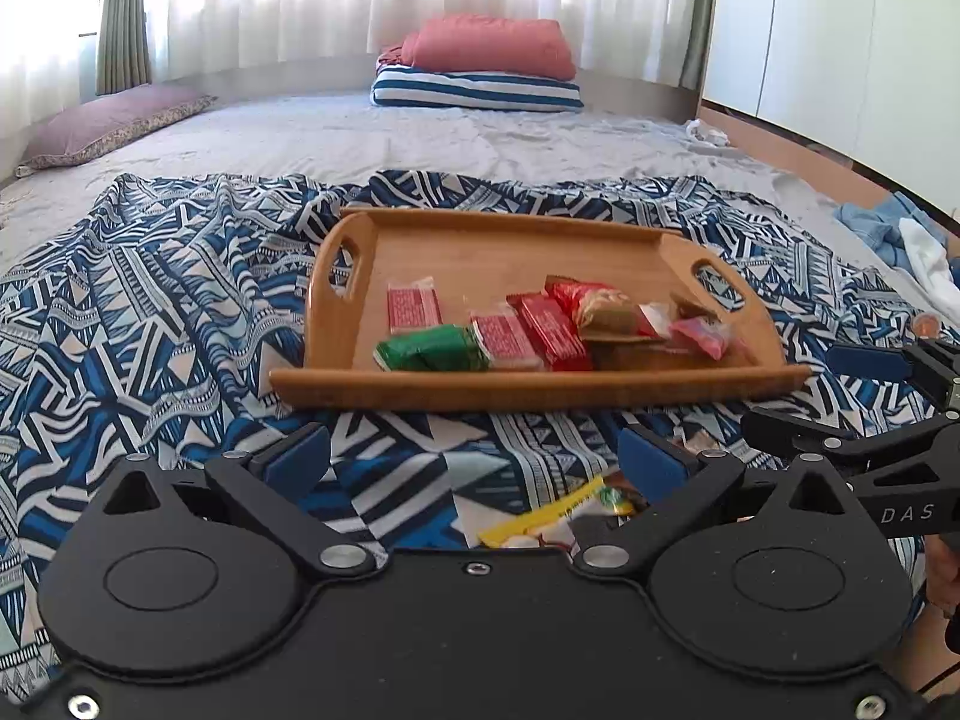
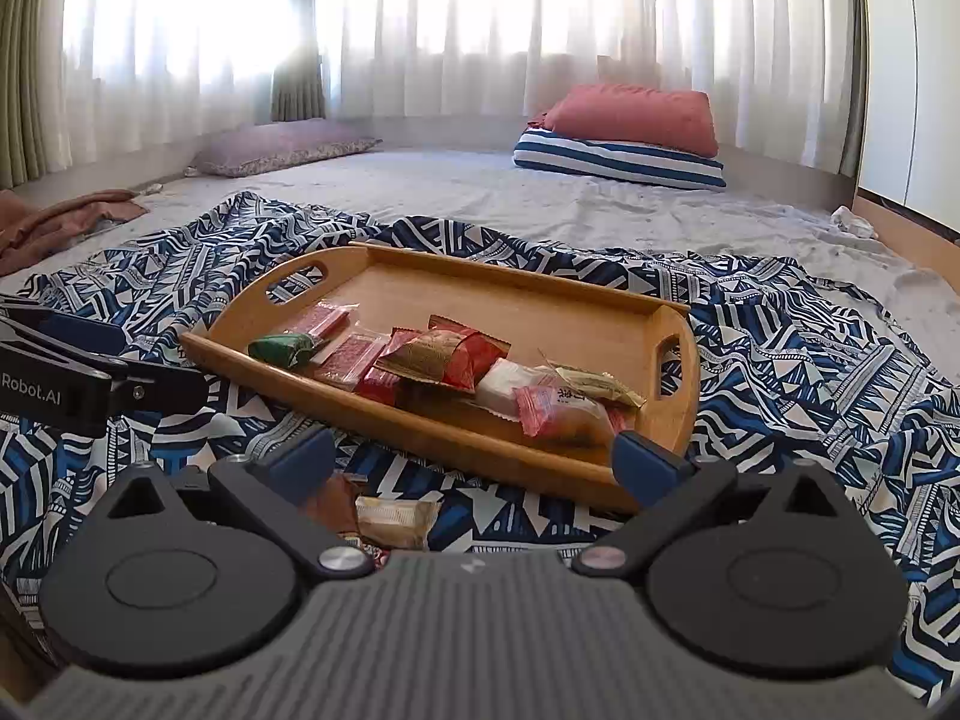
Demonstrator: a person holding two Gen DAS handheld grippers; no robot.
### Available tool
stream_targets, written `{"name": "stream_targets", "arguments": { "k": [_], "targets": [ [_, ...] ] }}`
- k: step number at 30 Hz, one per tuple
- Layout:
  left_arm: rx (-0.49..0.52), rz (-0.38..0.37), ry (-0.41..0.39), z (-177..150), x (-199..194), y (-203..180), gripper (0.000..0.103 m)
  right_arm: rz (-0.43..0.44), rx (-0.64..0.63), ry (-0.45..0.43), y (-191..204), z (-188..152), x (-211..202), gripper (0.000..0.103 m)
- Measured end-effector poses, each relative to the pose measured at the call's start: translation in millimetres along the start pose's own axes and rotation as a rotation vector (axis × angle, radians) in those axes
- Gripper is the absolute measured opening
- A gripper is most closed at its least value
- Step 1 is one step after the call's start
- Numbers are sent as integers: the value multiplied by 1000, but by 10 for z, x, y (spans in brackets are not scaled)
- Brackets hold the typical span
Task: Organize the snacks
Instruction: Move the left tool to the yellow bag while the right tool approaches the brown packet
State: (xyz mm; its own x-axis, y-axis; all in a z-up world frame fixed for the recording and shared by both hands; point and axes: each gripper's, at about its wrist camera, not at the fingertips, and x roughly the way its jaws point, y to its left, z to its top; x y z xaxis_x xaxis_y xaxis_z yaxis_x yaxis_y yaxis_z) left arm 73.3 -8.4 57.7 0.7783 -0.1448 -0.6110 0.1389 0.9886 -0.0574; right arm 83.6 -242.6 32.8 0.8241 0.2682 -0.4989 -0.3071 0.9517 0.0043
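A wooden tray (image 1: 468, 240) (image 2: 540, 294) rests on a blue patterned cloth and holds several wrapped snacks: a green packet (image 1: 429, 349) (image 2: 282, 348), red bars (image 1: 549, 330) and a pink packet (image 2: 552, 411). My left gripper (image 1: 474, 456) is open just short of the tray's near rim, over a yellow snack packet (image 1: 540, 519) lying on the cloth. My right gripper (image 2: 474, 456) is open too, by the tray's near right corner, above a beige wrapped snack (image 2: 396, 519) and a brown one (image 2: 333, 501). Each gripper shows at the edge of the other's view.
The patterned cloth (image 1: 150, 312) covers a grey bed sheet. Folded red and striped bedding (image 1: 480, 66) lies at the far end, with a purple pillow (image 1: 108, 123) on the left. Crumpled clothes (image 1: 900, 240) sit at the right edge, and a brown cloth (image 2: 54, 222) at the left.
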Motion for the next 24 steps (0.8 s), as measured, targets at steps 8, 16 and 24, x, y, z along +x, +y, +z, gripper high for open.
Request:
{"name": "stream_targets", "arguments": {
  "k": [8, 16, 24],
  "targets": [
    [11, -9, 19, -183, -49, -47, 102, 3, -47, 13, 68, -158, -89, 103],
    [56, -39, 47, -421, -81, -113, 102, 9, -74, 29, 112, -306, -135, 103],
    [95, -96, 59, -577, -89, -220, 102, -7, -109, 48, 118, -428, -158, 103]
  ]
}}
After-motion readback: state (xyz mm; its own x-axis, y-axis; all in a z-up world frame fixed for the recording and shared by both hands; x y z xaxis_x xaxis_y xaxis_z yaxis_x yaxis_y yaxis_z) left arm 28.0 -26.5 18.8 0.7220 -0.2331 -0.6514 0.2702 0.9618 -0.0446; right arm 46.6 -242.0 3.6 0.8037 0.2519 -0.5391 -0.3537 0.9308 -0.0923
